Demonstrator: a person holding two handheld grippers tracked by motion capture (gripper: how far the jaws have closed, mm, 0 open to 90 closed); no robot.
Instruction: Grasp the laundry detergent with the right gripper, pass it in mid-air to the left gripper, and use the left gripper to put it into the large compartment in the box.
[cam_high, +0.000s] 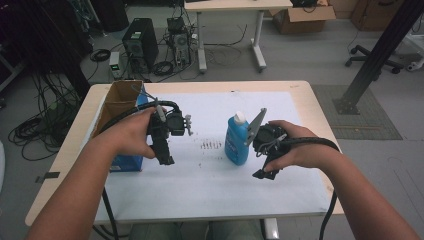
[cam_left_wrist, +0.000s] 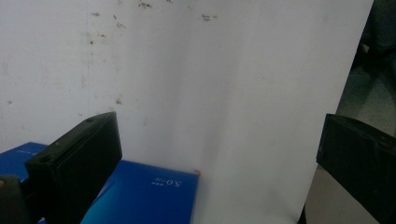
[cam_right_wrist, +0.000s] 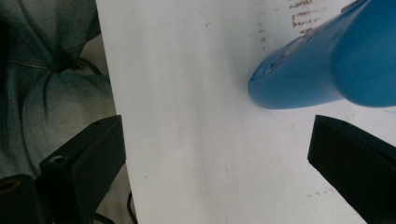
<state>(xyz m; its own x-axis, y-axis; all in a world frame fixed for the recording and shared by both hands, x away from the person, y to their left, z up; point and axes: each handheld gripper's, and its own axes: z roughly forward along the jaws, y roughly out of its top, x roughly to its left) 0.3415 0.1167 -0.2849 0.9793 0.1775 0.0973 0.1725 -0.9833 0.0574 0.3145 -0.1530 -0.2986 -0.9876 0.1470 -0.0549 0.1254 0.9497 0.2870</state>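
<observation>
A blue bottle (cam_high: 236, 141) with a white cap stands upright near the middle of the white sheet (cam_high: 210, 185). My right gripper (cam_high: 263, 173) hangs just right of it, pointing down toward the table's near edge. In the right gripper view the bottle (cam_right_wrist: 327, 70) lies beyond the right jaw, and the gripper (cam_right_wrist: 215, 135) is open with nothing between its jaws. My left gripper (cam_high: 165, 159) is held over the sheet's left part, beside a flat blue box (cam_high: 127, 162). It (cam_left_wrist: 217, 140) is open, with the blue box (cam_left_wrist: 140, 196) under its left jaw.
An open cardboard box (cam_high: 120, 102) stands at the table's left rear. Faint brown marks (cam_high: 211, 145) dot the sheet left of the bottle. The person's trouser leg (cam_right_wrist: 42, 84) lies past the table's near edge. Computers and cables sit on the floor behind the table.
</observation>
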